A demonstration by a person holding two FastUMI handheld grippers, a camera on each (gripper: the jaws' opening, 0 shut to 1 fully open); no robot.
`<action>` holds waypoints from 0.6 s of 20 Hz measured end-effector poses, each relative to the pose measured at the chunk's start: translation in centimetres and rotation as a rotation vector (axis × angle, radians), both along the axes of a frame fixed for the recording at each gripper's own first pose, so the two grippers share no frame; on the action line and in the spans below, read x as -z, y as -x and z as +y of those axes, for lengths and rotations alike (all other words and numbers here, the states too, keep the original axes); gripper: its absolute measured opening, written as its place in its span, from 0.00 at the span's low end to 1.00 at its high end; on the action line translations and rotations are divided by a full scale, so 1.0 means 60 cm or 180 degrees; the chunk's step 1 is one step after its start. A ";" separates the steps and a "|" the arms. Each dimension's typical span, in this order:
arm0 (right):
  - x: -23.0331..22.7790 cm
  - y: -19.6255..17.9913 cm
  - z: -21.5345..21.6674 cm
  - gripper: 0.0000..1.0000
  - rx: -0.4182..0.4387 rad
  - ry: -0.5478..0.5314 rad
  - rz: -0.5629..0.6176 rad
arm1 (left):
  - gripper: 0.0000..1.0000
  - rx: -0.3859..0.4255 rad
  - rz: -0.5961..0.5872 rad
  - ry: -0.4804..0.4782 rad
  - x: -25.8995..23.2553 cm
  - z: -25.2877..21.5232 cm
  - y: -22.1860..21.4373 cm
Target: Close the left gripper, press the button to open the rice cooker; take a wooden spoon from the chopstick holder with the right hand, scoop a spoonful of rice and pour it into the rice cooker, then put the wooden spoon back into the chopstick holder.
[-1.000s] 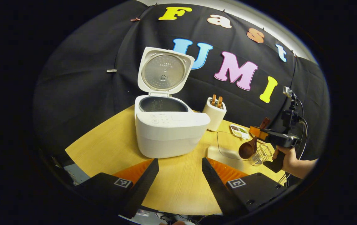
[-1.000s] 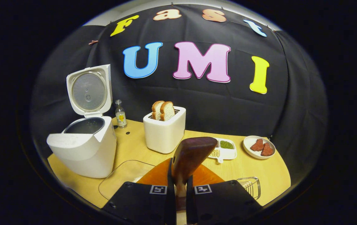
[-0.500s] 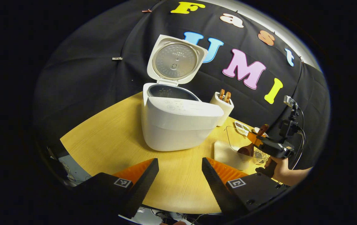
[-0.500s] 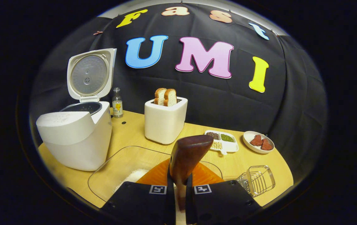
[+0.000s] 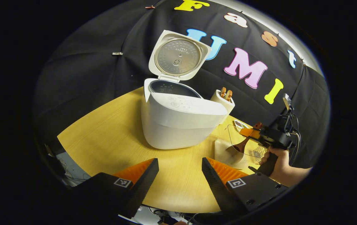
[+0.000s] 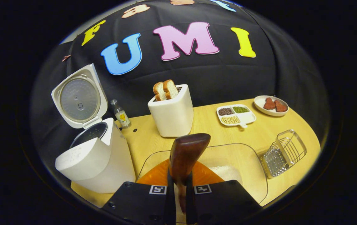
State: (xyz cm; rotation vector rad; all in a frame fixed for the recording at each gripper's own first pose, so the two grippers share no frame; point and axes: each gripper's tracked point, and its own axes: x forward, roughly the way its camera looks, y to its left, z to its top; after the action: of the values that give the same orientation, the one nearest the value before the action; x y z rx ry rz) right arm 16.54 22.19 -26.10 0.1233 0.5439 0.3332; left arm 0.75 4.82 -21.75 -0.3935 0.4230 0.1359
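Between your right tongs (image 6: 180,200), clamped tight, the wooden spoon (image 6: 184,156) points its bowl over the clear rice container (image 6: 247,156). Your left tongs (image 5: 180,175) gape wide above the bench (image 5: 109,134), near the open rice cooker (image 5: 178,122).

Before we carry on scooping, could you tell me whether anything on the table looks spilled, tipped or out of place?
One thing: the wire basket lies tipped on its side beside the clear rice container. Nothing looks spilled.

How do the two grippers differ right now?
The left gripper is open, its fingers spread apart with nothing between them; the right gripper is shut on the wooden spoon. The left gripper hangs over bare table in front of the rice cooker; the right gripper reaches over the clear container holding rice. Both have two fingers, and both point towards the table.
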 end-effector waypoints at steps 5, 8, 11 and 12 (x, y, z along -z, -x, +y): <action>0.007 -0.001 0.011 0.17 0.0181 -0.0398 0.0387 | 0.95 -0.0032 0.0007 0.0021 -0.002 0.008 0.000; 0.013 -0.005 0.004 0.17 0.0352 -0.0699 0.0658 | 0.96 -0.0046 -0.0005 0.0030 -0.009 0.015 -0.002; 0.013 -0.008 -0.022 0.17 0.0546 -0.0960 0.0844 | 0.98 -0.0043 -0.0030 0.0011 -0.015 0.014 -0.002; 0.008 -0.008 -0.032 0.17 0.0603 -0.1051 0.0875 | 0.96 -0.0037 -0.0033 0.0003 -0.018 0.013 -0.002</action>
State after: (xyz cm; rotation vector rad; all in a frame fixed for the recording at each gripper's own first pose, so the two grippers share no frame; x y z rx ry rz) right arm 17.03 20.26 -26.60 0.5427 0.7401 0.2193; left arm 0.84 5.60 -20.64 -0.3975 0.4107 0.1450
